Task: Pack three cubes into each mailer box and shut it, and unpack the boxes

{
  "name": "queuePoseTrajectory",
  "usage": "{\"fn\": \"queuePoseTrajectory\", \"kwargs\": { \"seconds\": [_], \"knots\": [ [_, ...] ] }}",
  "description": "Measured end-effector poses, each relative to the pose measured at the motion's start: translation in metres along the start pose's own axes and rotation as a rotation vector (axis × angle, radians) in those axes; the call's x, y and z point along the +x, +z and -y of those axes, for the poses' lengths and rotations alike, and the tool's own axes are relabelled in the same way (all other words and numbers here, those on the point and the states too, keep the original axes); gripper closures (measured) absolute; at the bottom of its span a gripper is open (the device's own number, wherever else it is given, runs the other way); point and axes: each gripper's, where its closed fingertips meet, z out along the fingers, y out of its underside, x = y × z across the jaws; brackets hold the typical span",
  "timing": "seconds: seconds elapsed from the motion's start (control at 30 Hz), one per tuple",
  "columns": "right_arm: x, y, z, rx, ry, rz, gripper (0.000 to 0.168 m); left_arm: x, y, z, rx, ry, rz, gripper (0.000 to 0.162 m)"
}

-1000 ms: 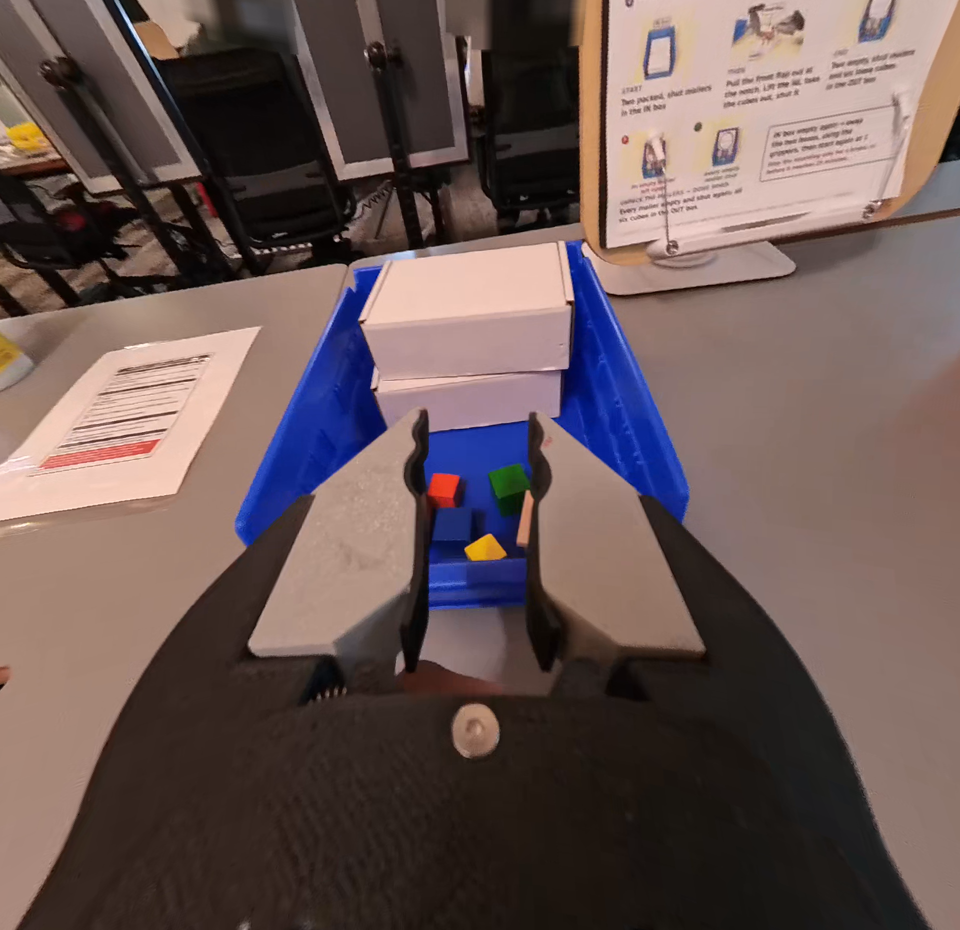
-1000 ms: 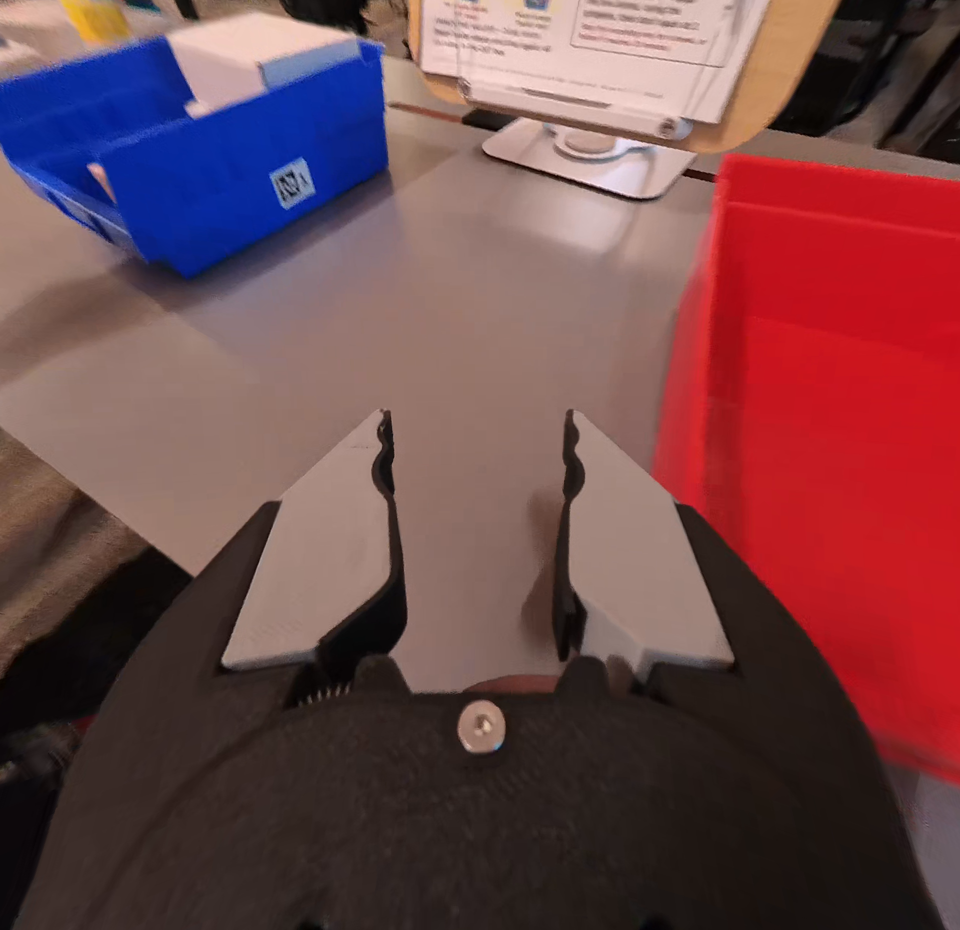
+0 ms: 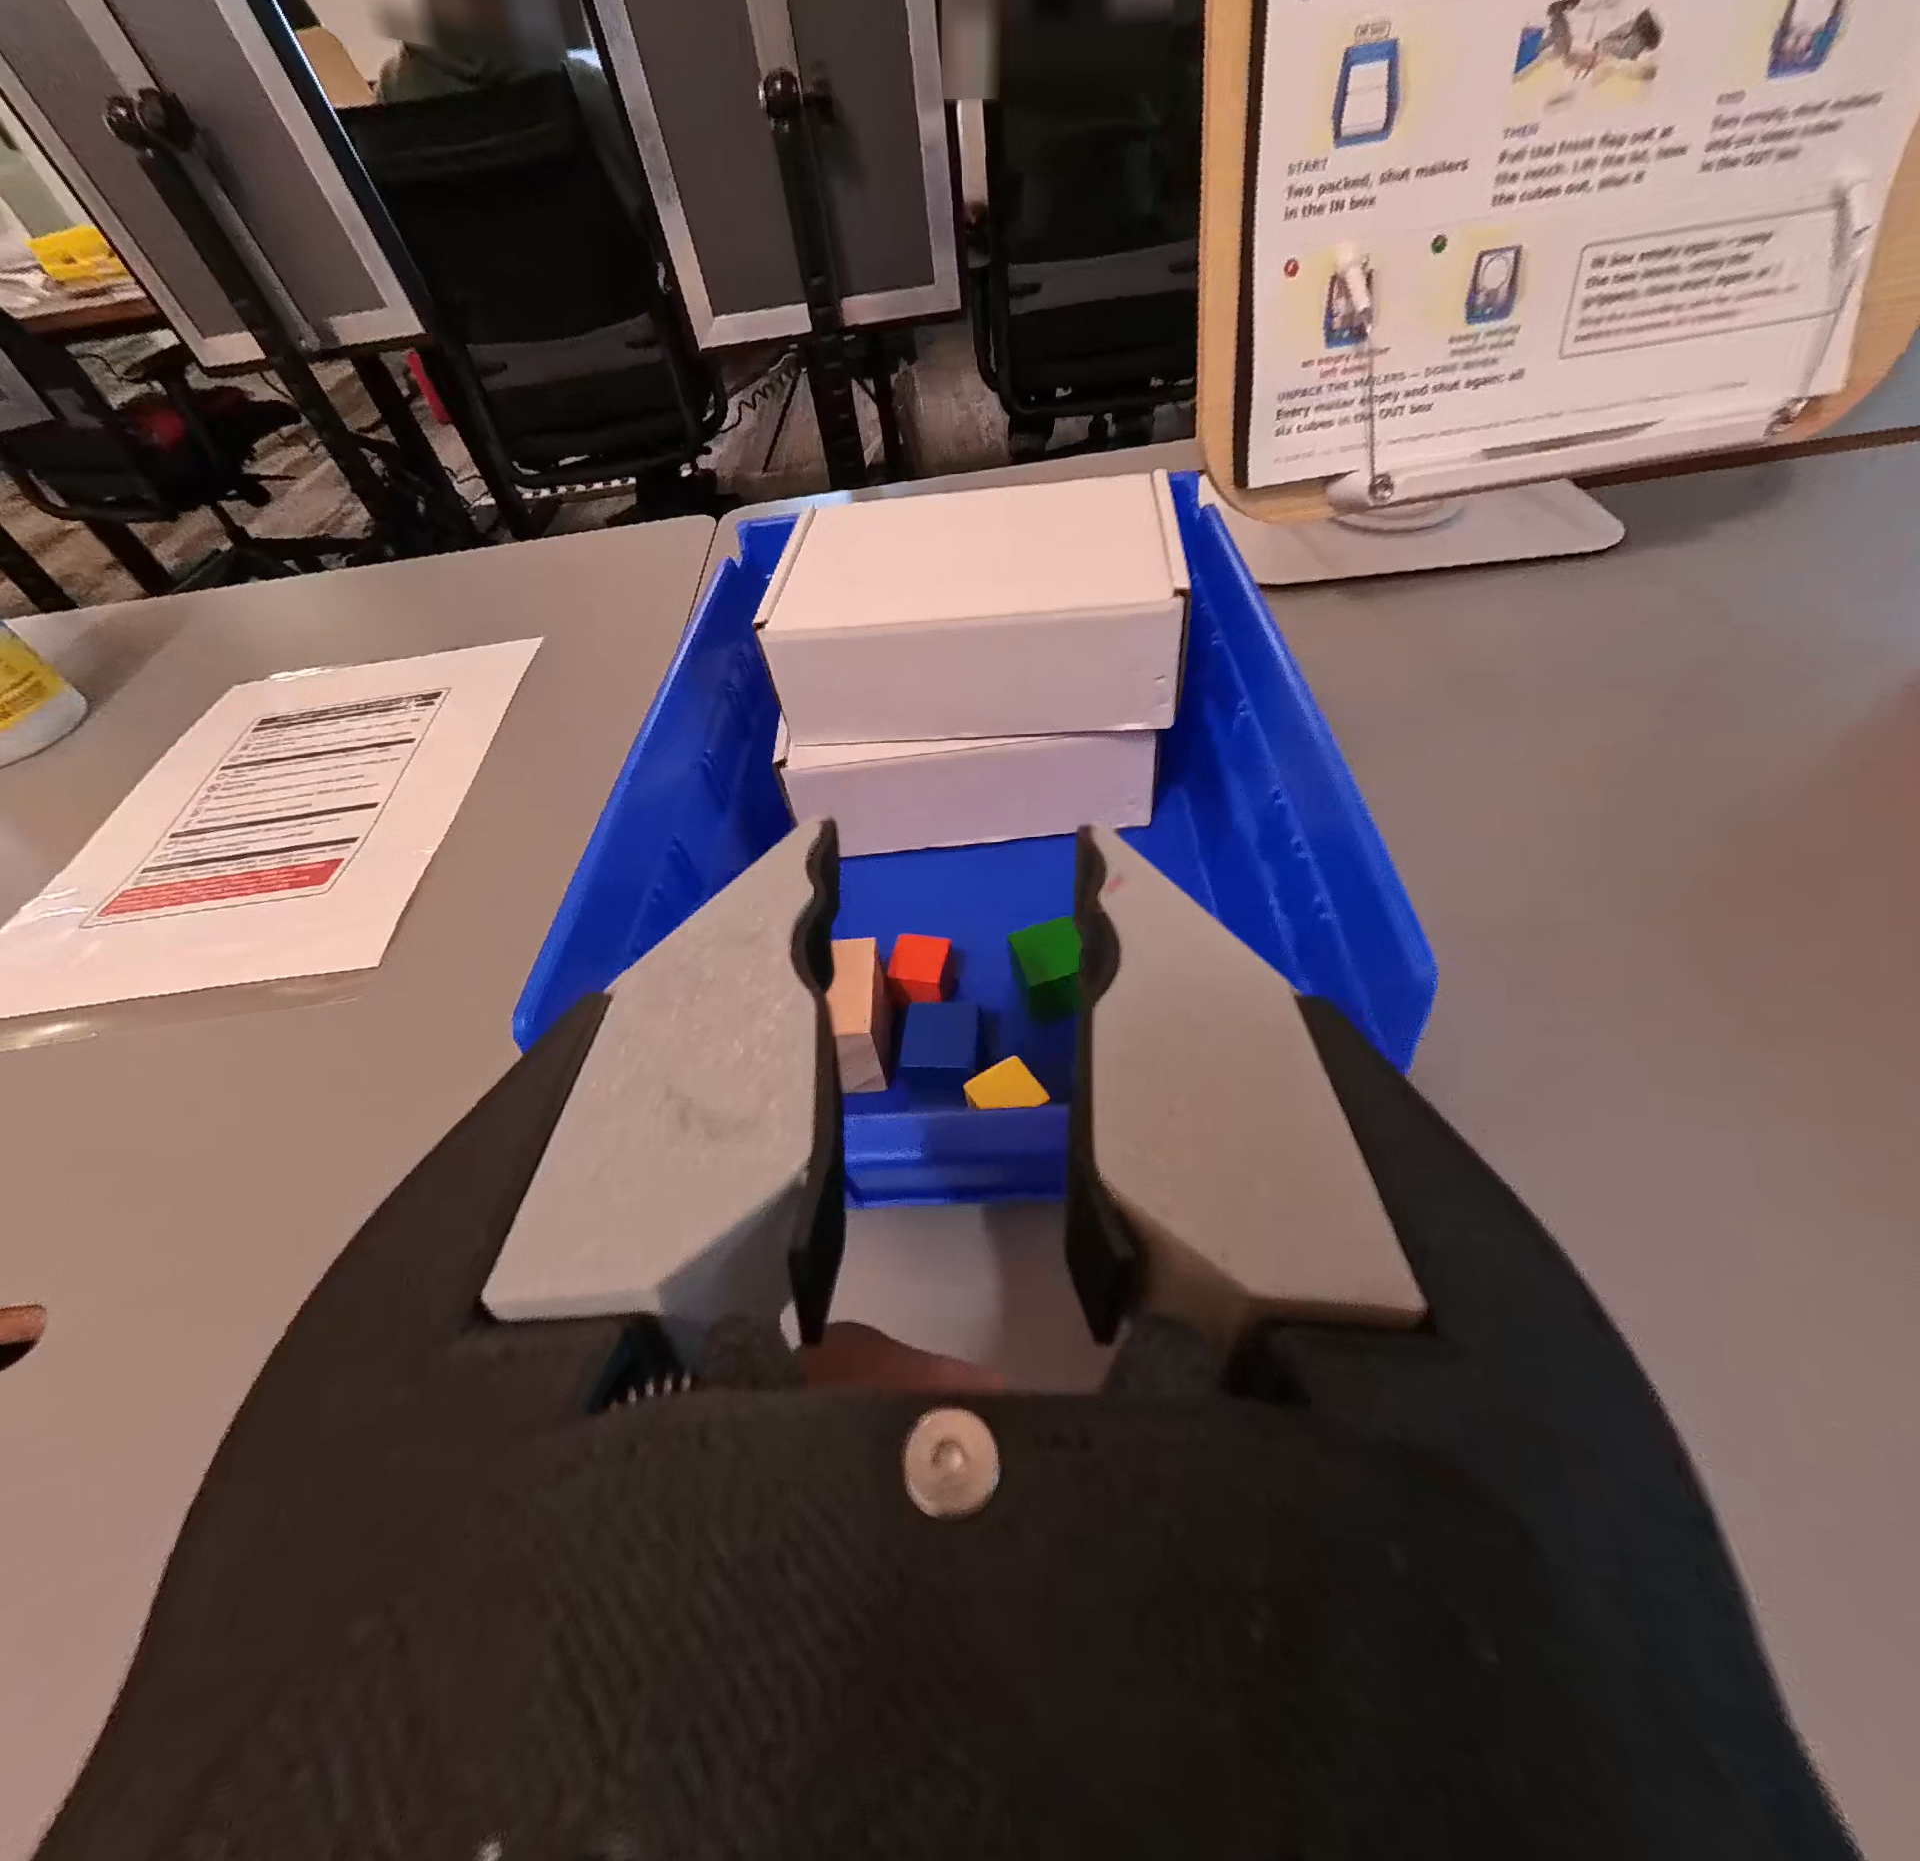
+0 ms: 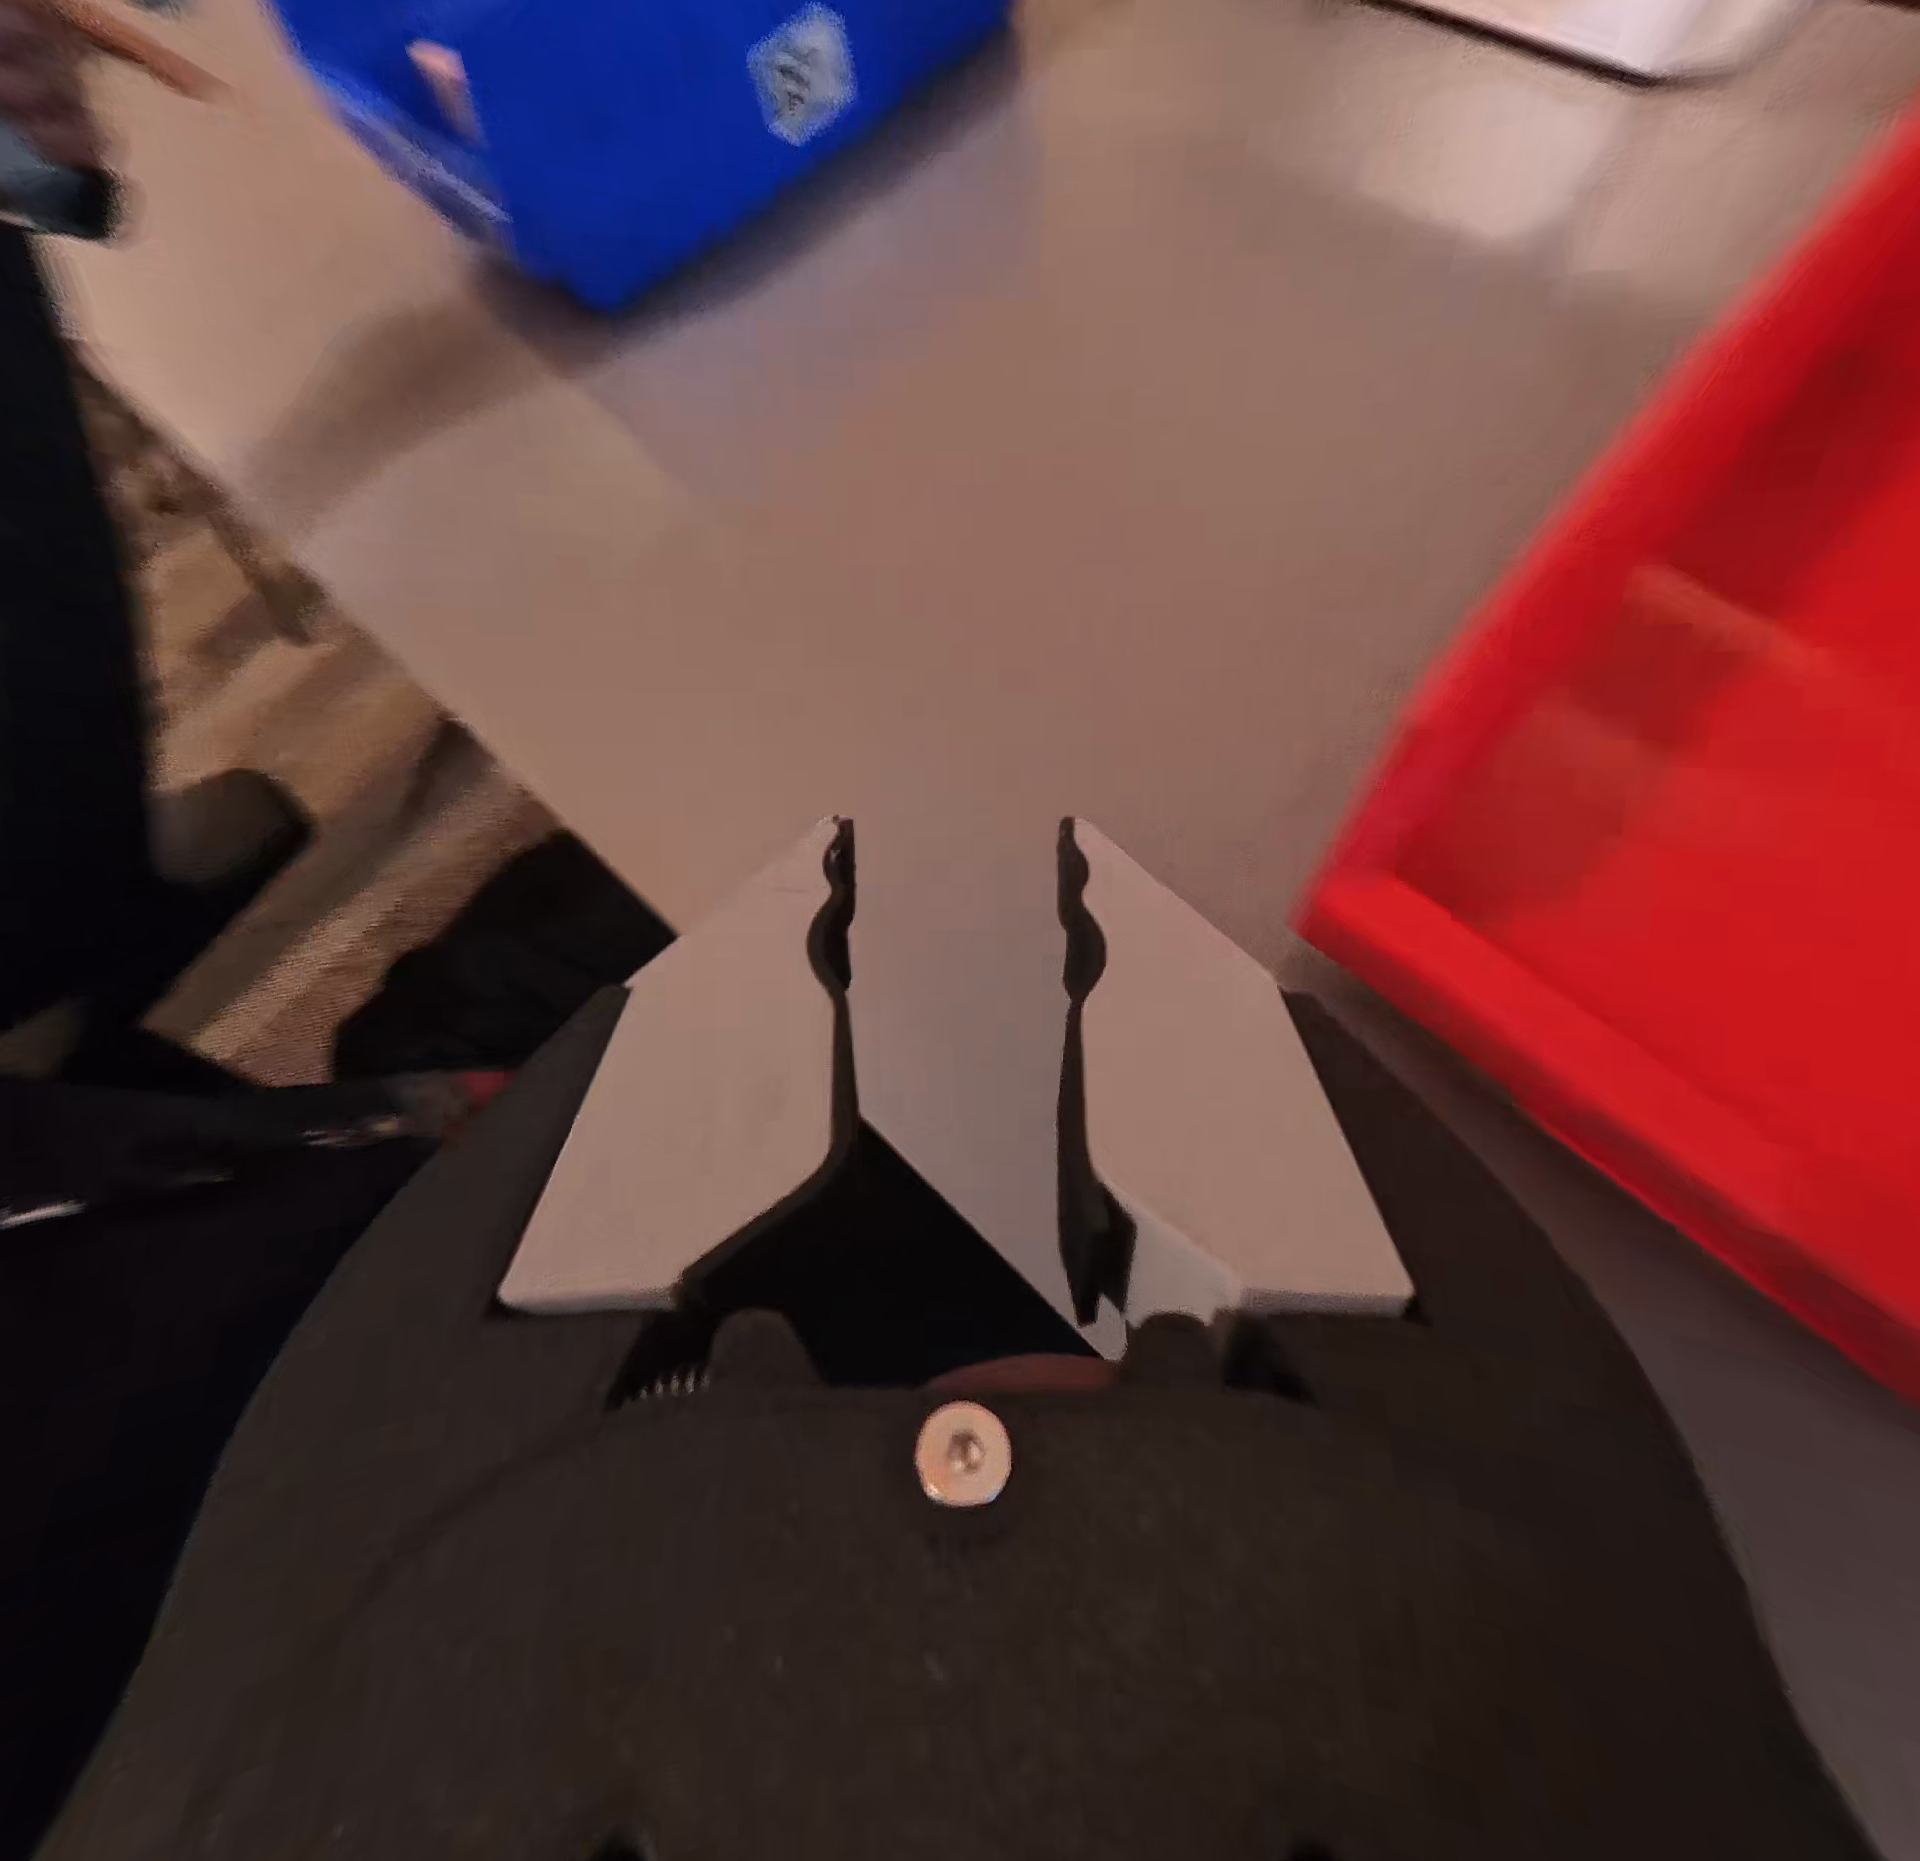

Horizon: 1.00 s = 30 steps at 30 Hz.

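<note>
Grey table (image 3: 1558, 876) — dark chairs (image 3: 540, 284) behind

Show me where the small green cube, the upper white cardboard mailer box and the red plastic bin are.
small green wooden cube (image 3: 1045, 963): left wrist view, on its front face.
upper white cardboard mailer box (image 3: 971, 668): left wrist view, on its front wall.
red plastic bin (image 4: 1621, 1063): right wrist view, on its near rim.

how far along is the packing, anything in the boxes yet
Nothing looks packed. Two white mailer boxes sit stacked and shut at the back of the blue bin; five cubes lie loose in front of them. Nothing is in hand: left gripper hovers open over the cubes, right gripper open above the table by the red bin. All packing remains.
</note>
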Motion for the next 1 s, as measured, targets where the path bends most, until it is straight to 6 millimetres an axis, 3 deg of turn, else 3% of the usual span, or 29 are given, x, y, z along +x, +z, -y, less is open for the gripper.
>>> {"fn": "queuePoseTrajectory", "kwargs": {
  "seconds": [0.1, 0.27, 0.37, 0.5, 0.67, 0.77, 1.0],
  "knots": [
    [-0.049, 0.028, 0.019, 0.029, -0.084, 0.138, 0.13, 0.002, 0.009, -0.005, -0.018, 0.055, 0.02, 0.117],
    [-0.057, 0.104, 0.066, 0.148, -0.133, 0.13, 0.13, 0.002, 0.026, -0.017, -0.079, 0.117, 0.111, 0.103],
    [-0.049, 0.152, 0.087, 0.125, -0.158, 0.116, 0.125, 0.007, 0.03, -0.017, -0.07, 0.161, 0.145, 0.103],
    [0.006, 0.198, 0.111, 0.114, -0.248, -0.193, 0.116, 0.016, 0.036, -0.022, -0.09, 0.171, 0.144, 0.104],
    [0.044, 0.214, 0.129, 0.201, -0.3, -0.383, 0.107, 0.017, 0.04, -0.021, -0.075, 0.186, 0.201, 0.101],
    [0.051, 0.207, 0.135, 0.242, -0.305, -0.408, 0.104, 0.02, 0.045, -0.02, -0.072, 0.202, 0.209, 0.101],
    [0.053, 0.202, 0.125, 0.253, -0.272, -0.387, 0.105, 0.025, 0.053, -0.028, -0.12, 0.228, 0.215, 0.102]
  ]
}}
